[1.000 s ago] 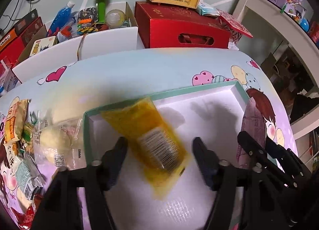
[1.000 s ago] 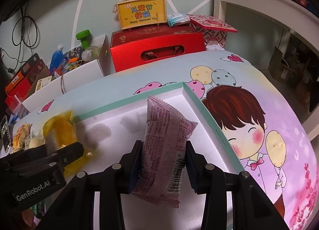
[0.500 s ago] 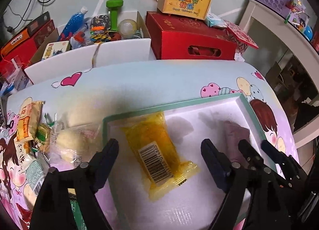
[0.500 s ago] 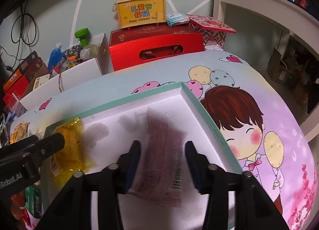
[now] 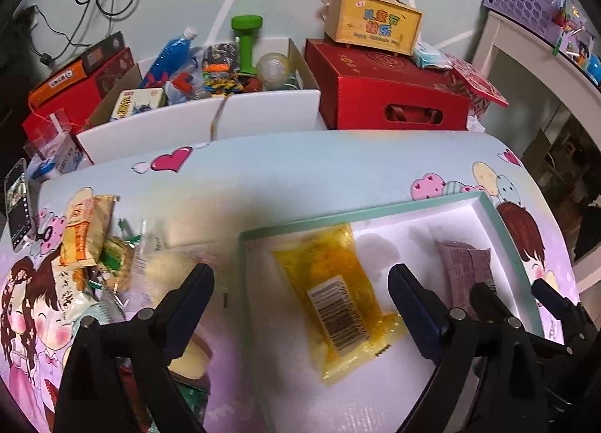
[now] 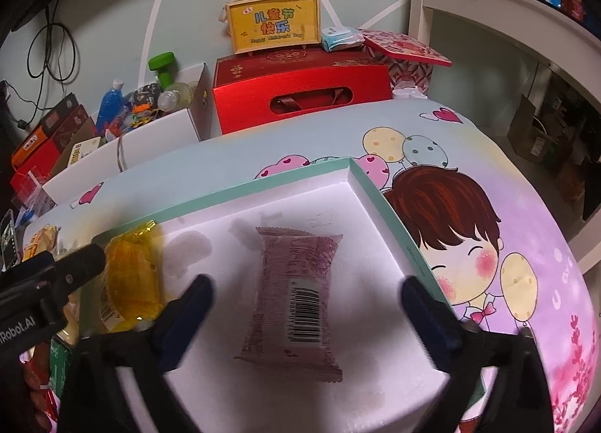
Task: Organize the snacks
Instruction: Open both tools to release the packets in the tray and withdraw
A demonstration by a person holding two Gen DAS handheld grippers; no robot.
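Two barcoded packets in tray [image 6: 379,203]; yellow box [image 6: 276,25] reads "Happy Children's Day".

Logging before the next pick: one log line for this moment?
left gripper: open, empty | right gripper: open, empty | yellow plastic snack packet, purple snack wrapper: flat in white teal-rimmed tray | loose snacks: outside

Your two wrist views — left and right — look steeply down from close above; both share the teal-rimmed tray [image 5: 375,210] [image 6: 263,185] and red box [image 5: 387,94] [image 6: 300,94] beyond.
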